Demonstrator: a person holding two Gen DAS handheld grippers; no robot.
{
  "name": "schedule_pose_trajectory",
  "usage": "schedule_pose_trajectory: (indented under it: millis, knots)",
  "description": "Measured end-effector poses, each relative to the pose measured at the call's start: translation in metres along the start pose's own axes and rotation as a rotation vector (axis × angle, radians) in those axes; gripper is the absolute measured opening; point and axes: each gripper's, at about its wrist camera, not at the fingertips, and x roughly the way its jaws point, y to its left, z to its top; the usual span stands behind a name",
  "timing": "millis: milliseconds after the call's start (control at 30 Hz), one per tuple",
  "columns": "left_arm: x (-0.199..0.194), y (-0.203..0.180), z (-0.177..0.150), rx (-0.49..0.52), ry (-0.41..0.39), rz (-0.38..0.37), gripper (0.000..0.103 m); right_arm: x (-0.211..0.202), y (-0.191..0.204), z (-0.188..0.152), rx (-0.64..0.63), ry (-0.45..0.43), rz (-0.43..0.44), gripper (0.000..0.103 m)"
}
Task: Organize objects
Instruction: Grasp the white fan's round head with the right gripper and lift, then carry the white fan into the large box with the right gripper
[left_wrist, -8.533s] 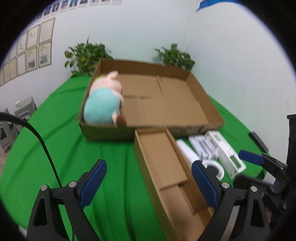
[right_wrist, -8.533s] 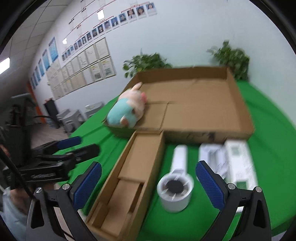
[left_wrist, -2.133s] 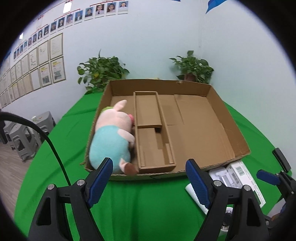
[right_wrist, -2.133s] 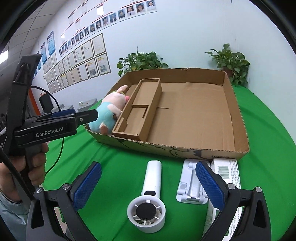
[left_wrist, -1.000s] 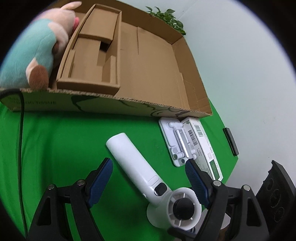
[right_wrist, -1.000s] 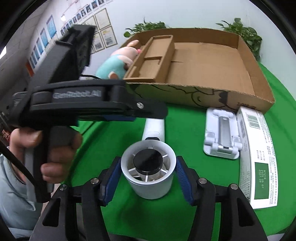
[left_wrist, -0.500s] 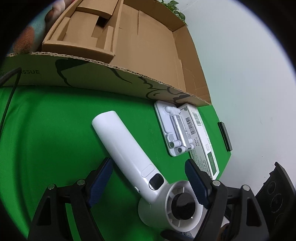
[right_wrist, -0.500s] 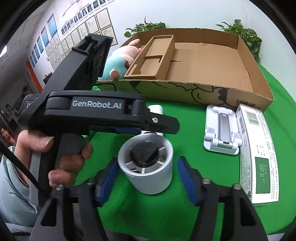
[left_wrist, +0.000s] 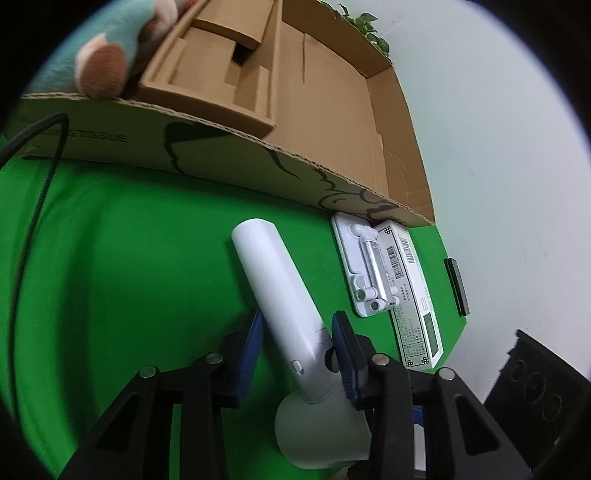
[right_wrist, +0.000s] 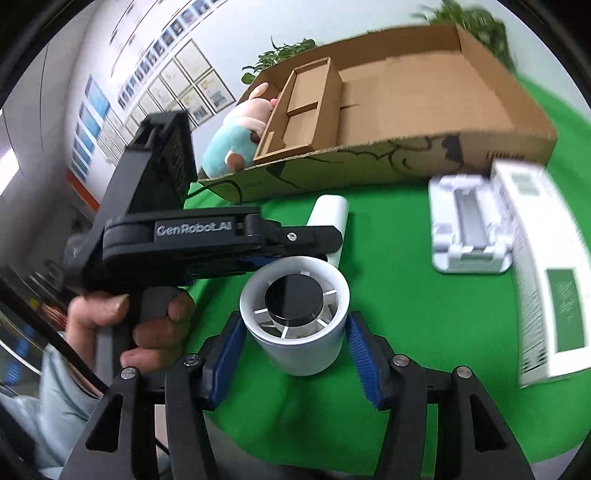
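1. Where the green worktop (left_wrist: 122, 266) meets the wall, an open cardboard box (right_wrist: 424, 162) holds a plush pig (right_wrist: 236, 136) at its left end and, just beside the pig, a narrow cardboard tray (right_wrist: 299, 114); the rest of the box floor is bare cardboard.
2. On the worktop in front of the box lies a white fan (left_wrist: 280, 295). Its long axis runs from the round head, nearest both cameras, to the handle tip, which points toward the box's front wall.
3. The left hand-held gripper (left_wrist: 297, 339) has just been closing, and its blue pads now sit against both sides of the fan's handle just above the head.
4. The right hand-held gripper (right_wrist: 295, 343) has been closing too; its pads flank the round head (right_wrist: 295, 306), and seem to touch it at each side, though the contact is not plain.
5. A hand (right_wrist: 125, 321) holds the left hand-held gripper, whose side reads "GenRobot.AI".
6. Right of the fan lie a white stand (left_wrist: 365, 266) and, touching it, a white carton (left_wrist: 410, 291) with barcodes and a green panel.
7. The box's front wall shows "TISSUE" and a dark line drawing.
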Motion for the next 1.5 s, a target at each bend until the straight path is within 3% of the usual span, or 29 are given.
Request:
schedule_pose_trajectory:
  millis: [200, 333, 500, 567, 667, 767, 867, 933, 1100, 1133, 1500]
  knots:
    - [-0.002, -0.004, 0.002, -0.013, 0.002, 0.059, 0.035, 0.004, -0.011, 0.004, 0.056, 0.028, 0.088, 0.054]
    - [0.003, -0.019, 0.005, 0.018, 0.007, 0.092, 0.034, -0.009, -0.011, 0.01, 0.008, 0.004, -0.013, 0.063]
    - [0.01, -0.029, 0.008, 0.04, 0.019, 0.094, 0.034, -0.032, -0.012, 0.015, -0.065, -0.036, -0.161, 0.064]
    - [0.012, -0.03, 0.008, 0.036, 0.024, 0.093, 0.034, -0.036, -0.005, 0.015, -0.117, -0.039, -0.191, 0.071]
    - [0.013, -0.032, 0.009, 0.039, 0.031, 0.1, 0.035, -0.029, 0.007, 0.009, -0.177, -0.019, -0.221, 0.088]
    - [0.017, -0.031, 0.01, 0.034, 0.054, 0.108, 0.043, -0.013, 0.015, 0.003, -0.211, 0.002, -0.27, 0.089]
    - [0.023, -0.028, 0.008, 0.027, 0.077, 0.107, 0.051, 0.002, 0.021, -0.003, -0.237, 0.014, -0.318, 0.082]
    - [0.026, -0.027, 0.006, 0.019, 0.085, 0.093, 0.051, 0.007, 0.021, -0.004, -0.235, 0.021, -0.339, 0.055]
    - [0.027, -0.028, 0.003, 0.036, 0.08, 0.082, 0.047, 0.011, 0.025, -0.007, -0.211, 0.023, -0.363, 0.054]
    - [0.027, -0.028, 0.002, 0.043, 0.076, 0.089, 0.043, 0.01, 0.026, -0.008, -0.197, 0.023, -0.353, 0.054]
    - [0.008, -0.044, -0.004, 0.13, 0.008, 0.111, 0.038, 0.01, 0.041, -0.016, -0.13, -0.013, -0.353, 0.053]
